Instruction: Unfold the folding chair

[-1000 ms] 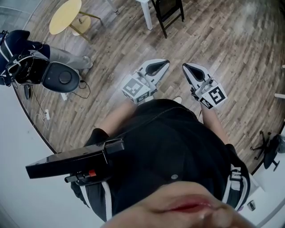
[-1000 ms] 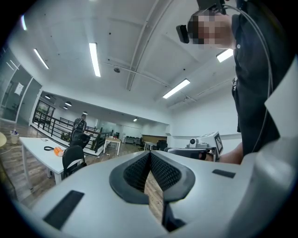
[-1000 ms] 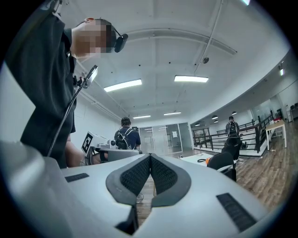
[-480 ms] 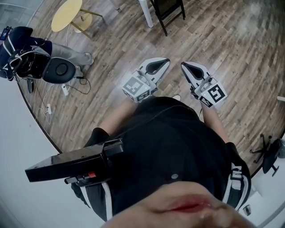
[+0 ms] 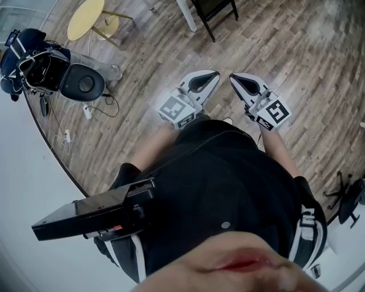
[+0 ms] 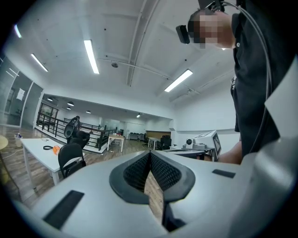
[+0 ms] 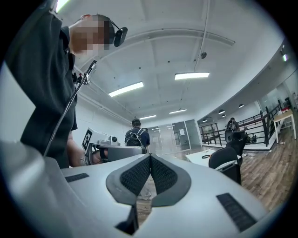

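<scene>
You are holding both grippers out in front of your waist, side by side above the wooden floor [image 5: 308, 63]; the left gripper [image 5: 213, 74] and the right gripper [image 5: 232, 77] are pointing away from you, their tips near each other but apart; in the left gripper view its ribbed pads [image 6: 164, 171] are pressing together at the tip with nothing between them, only floorboards showing through the gap lower down; in the right gripper view the pads [image 7: 136, 175] are likewise meeting at the tip and pinching nothing; the black folding chair [image 5: 215, 12] is standing at the top edge of the head view, just beside a white table leg [image 5: 187, 15], well apart from both grippers, with only its lower frame showing, so you cannot tell whether it is folded; off to your left a yellow round table [image 5: 85, 20] is sitting near a black round seat [image 5: 83, 83] and a dark bag [image 5: 25, 60], with cables [image 5: 85, 111] trailing across the boards; a black device [image 5: 94, 214] is jutting out from your chest
</scene>
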